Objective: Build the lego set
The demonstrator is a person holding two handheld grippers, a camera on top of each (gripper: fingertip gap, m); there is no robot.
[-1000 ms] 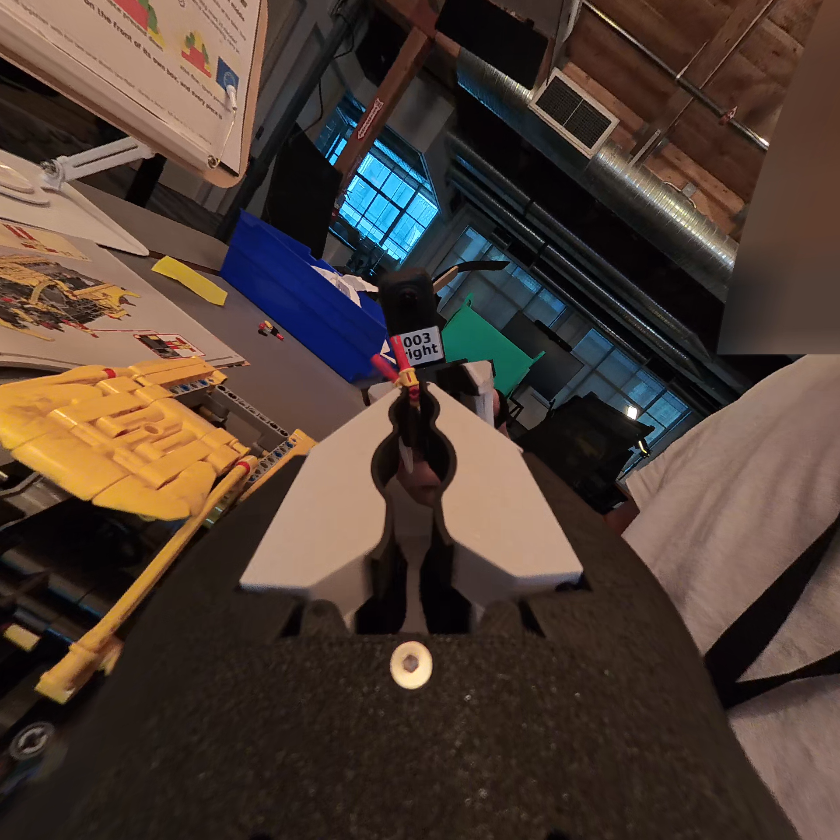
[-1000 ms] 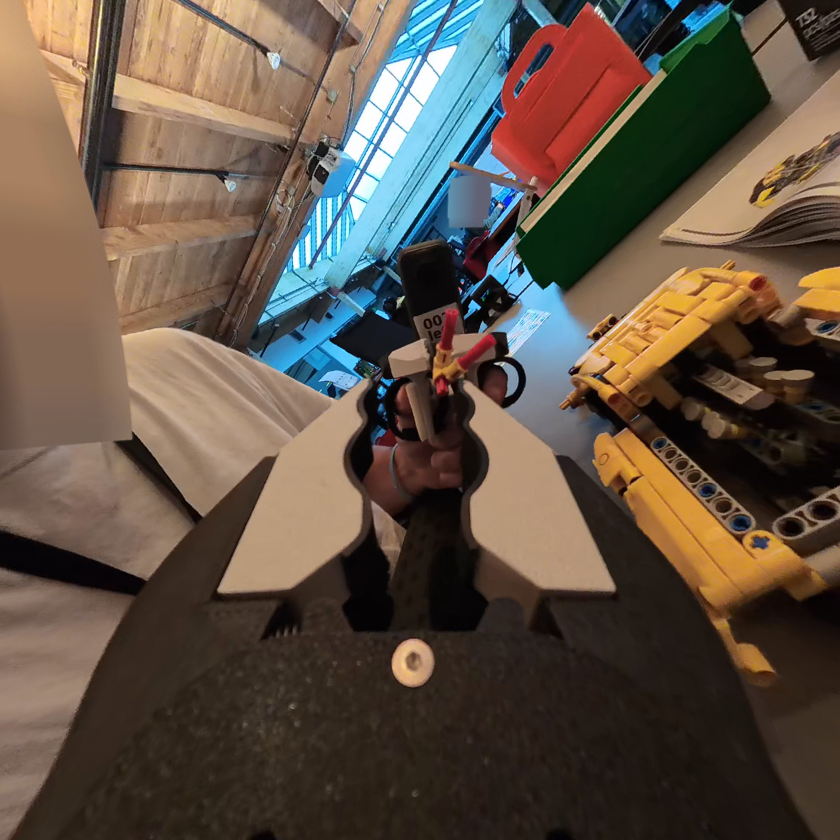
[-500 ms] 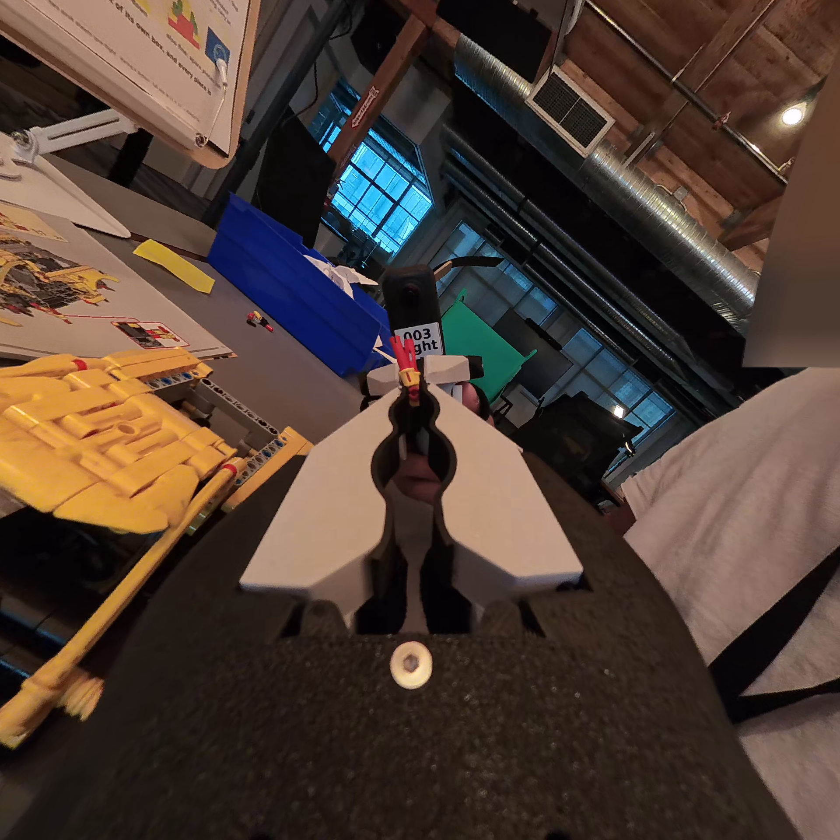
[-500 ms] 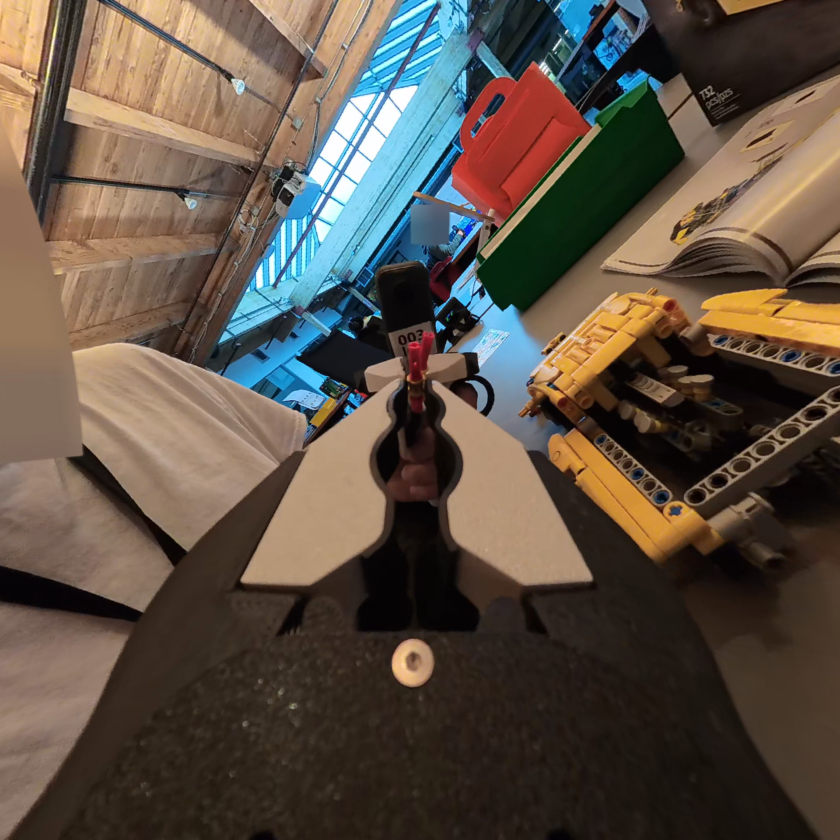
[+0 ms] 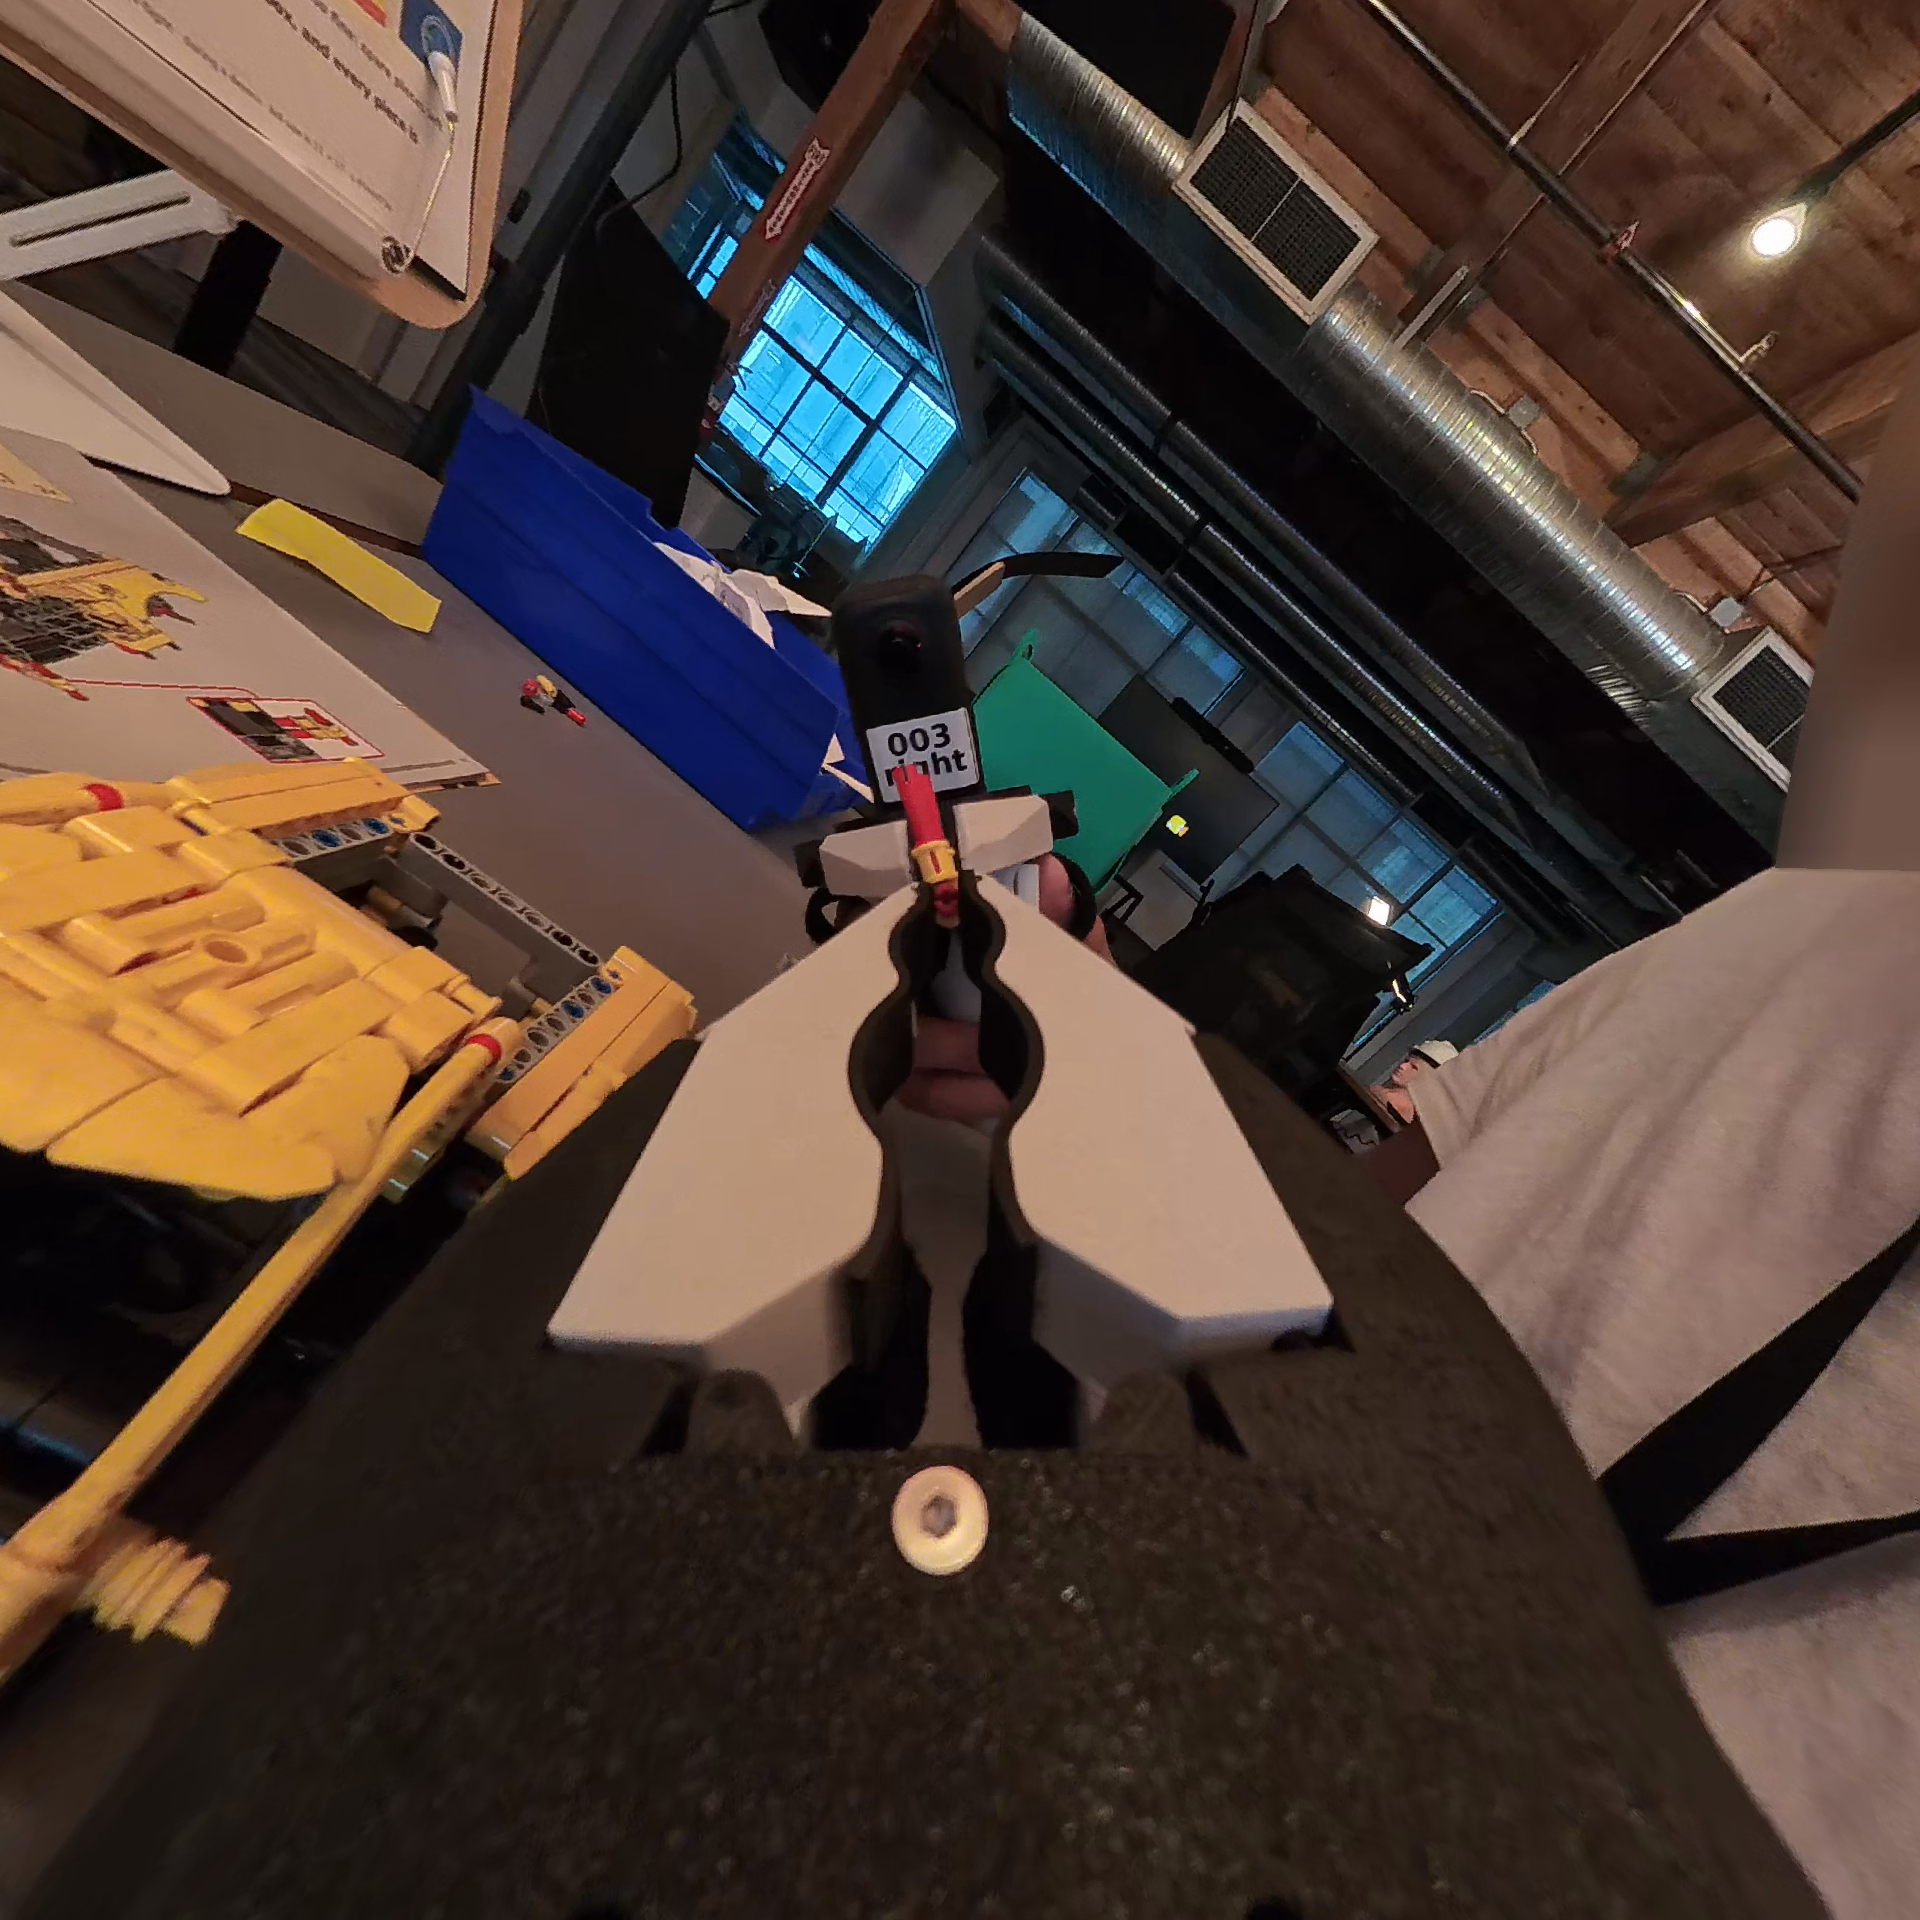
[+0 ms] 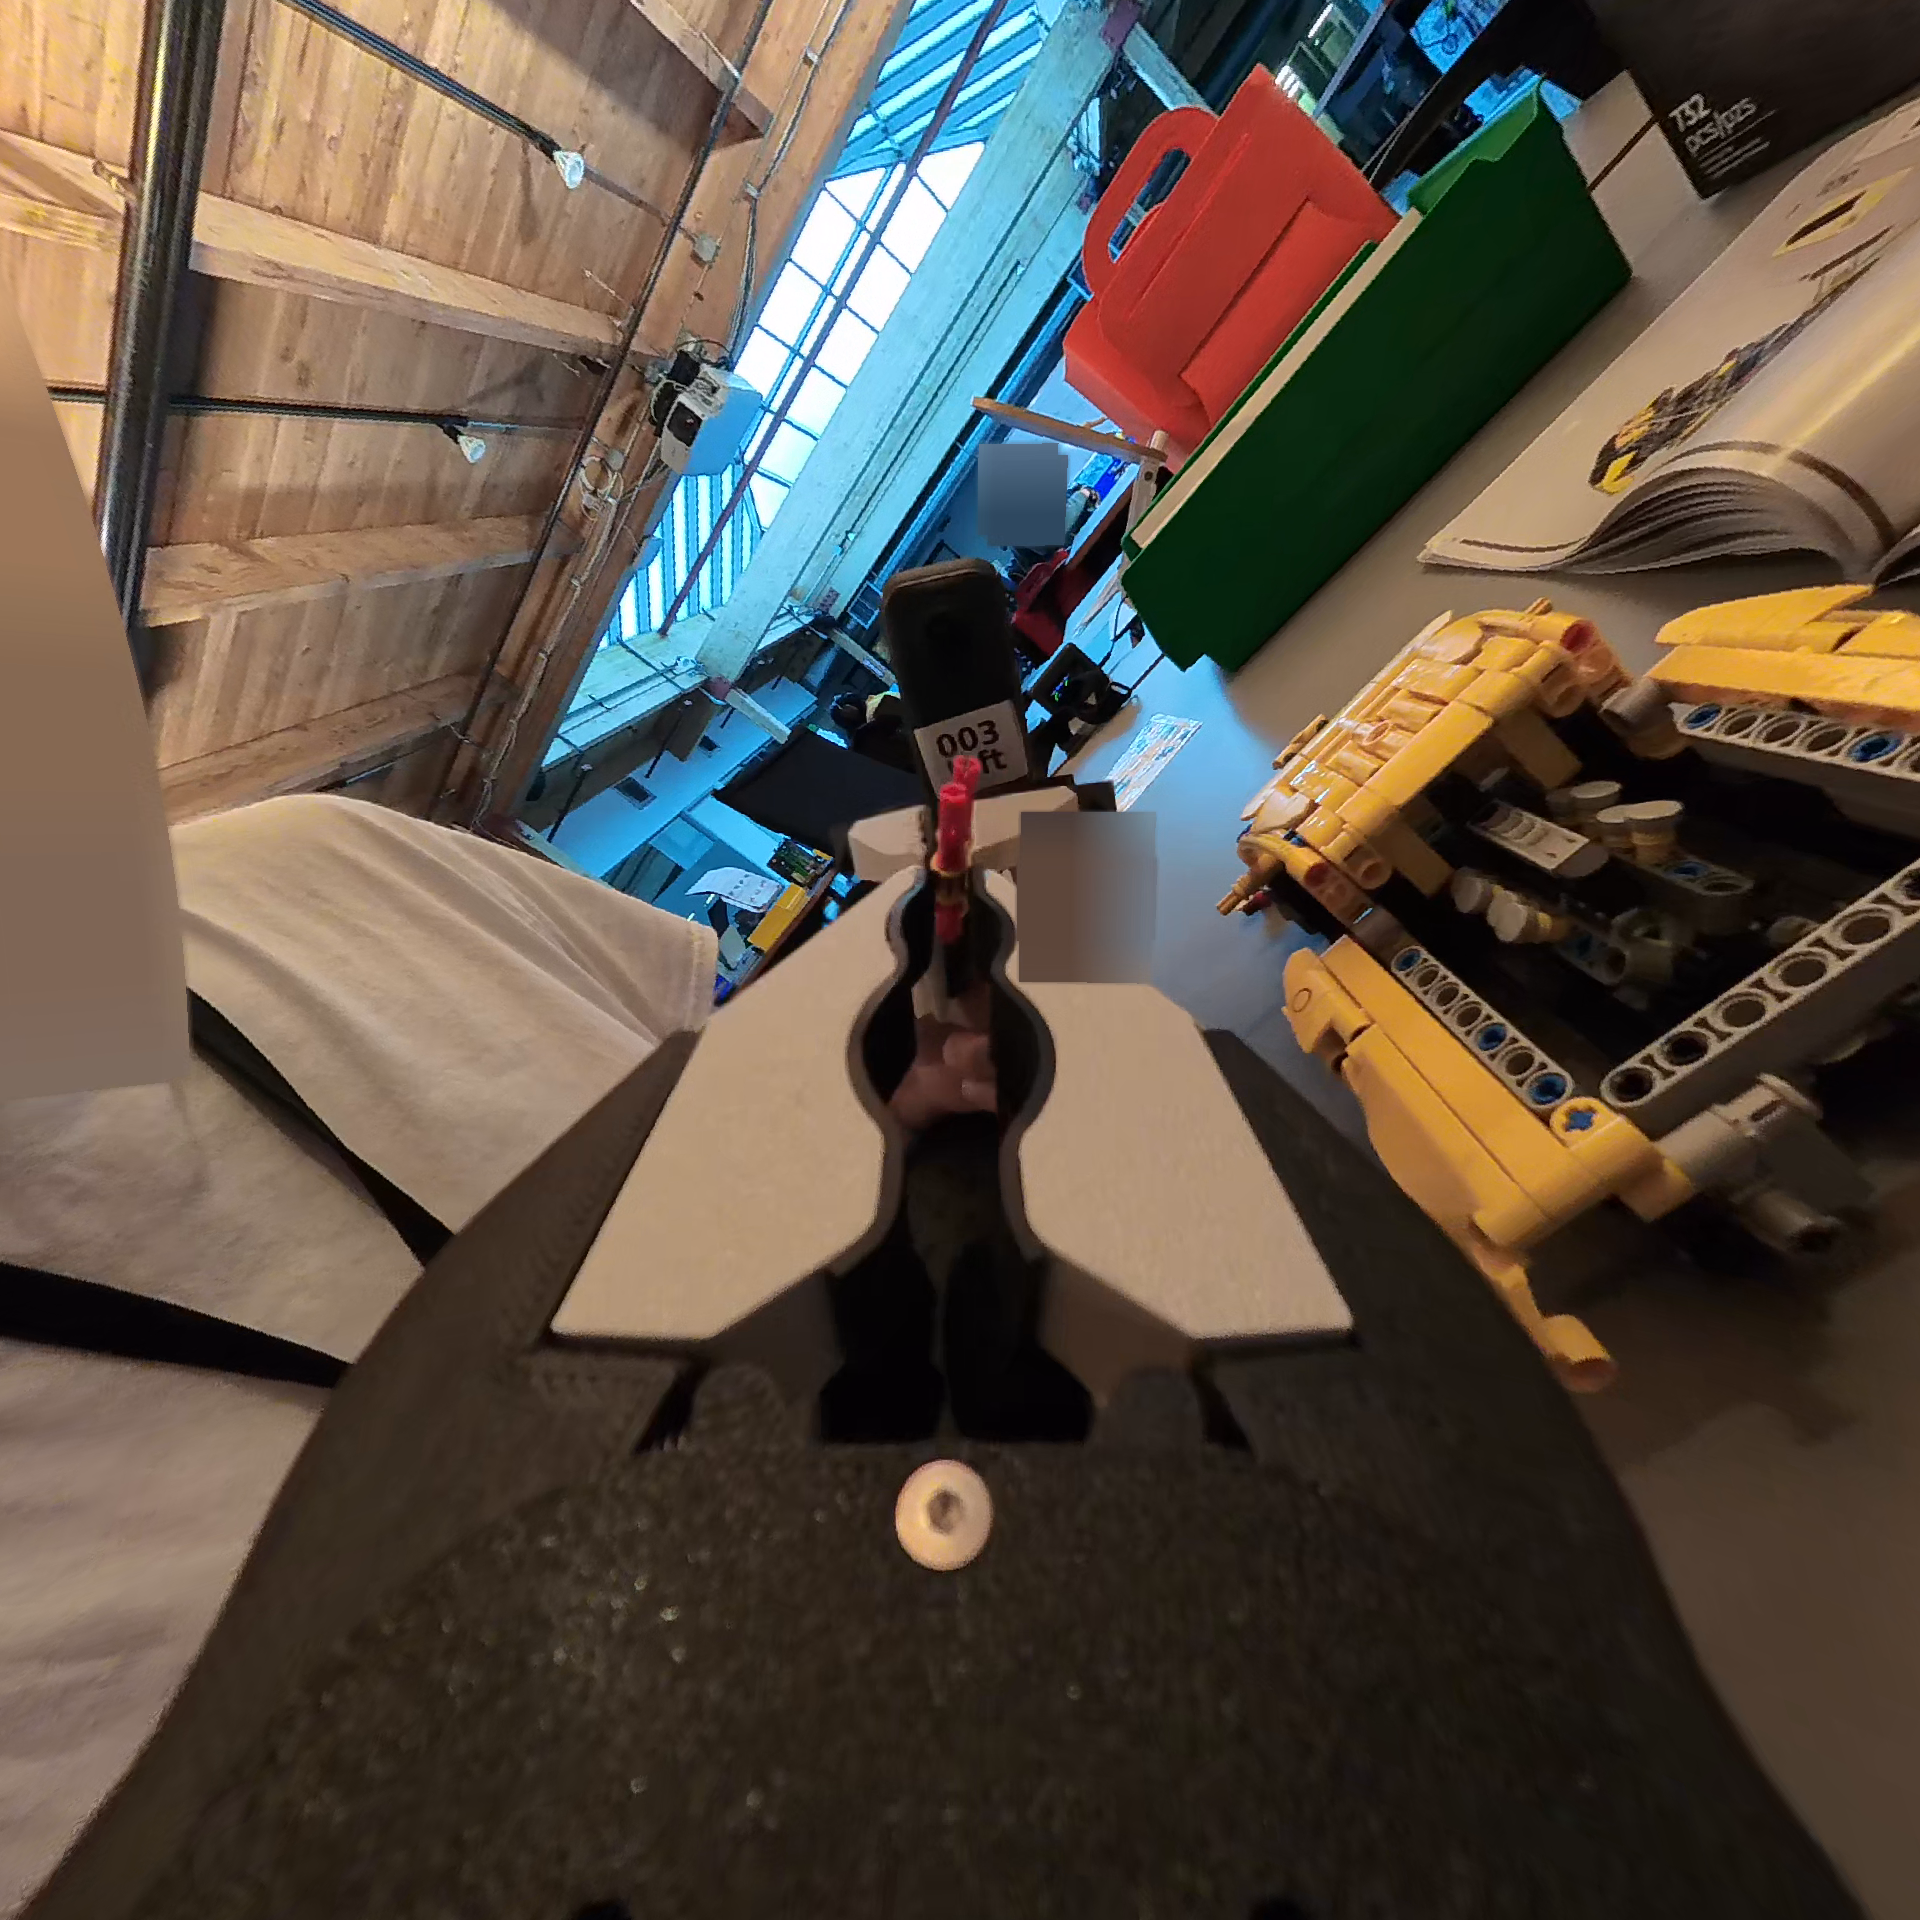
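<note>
A small Lego piece (image 5: 932,854), red pins in a yellow connector, is pinched between my two grippers, which face each other tip to tip above the table. My left gripper (image 5: 940,896) is shut on its near end. The right gripper's fingers (image 5: 1000,831) show just behind it. In the right wrist view my right gripper (image 6: 951,896) is shut on the same piece (image 6: 951,831), with the left gripper's fingers (image 6: 883,840) opposite. The large yellow Lego model (image 5: 208,966) lies on the table to the left, and it also shows in the right wrist view (image 6: 1455,810).
An open instruction booklet (image 5: 156,665), a yellow paper slip (image 5: 338,566), a small loose part (image 5: 551,698) and a blue bin (image 5: 623,613) lie beyond the model. The right wrist view shows a green bin (image 6: 1351,416), a red bin (image 6: 1226,260) and the booklet (image 6: 1714,447). A person's white shirt is close by. Left and right tips are no more than a few centimetres apart.
The red pins, spread in a V a second ago, now line up straight. The right gripper's fingers have closed onto the piece. Both views have swung slightly toward the table.
</note>
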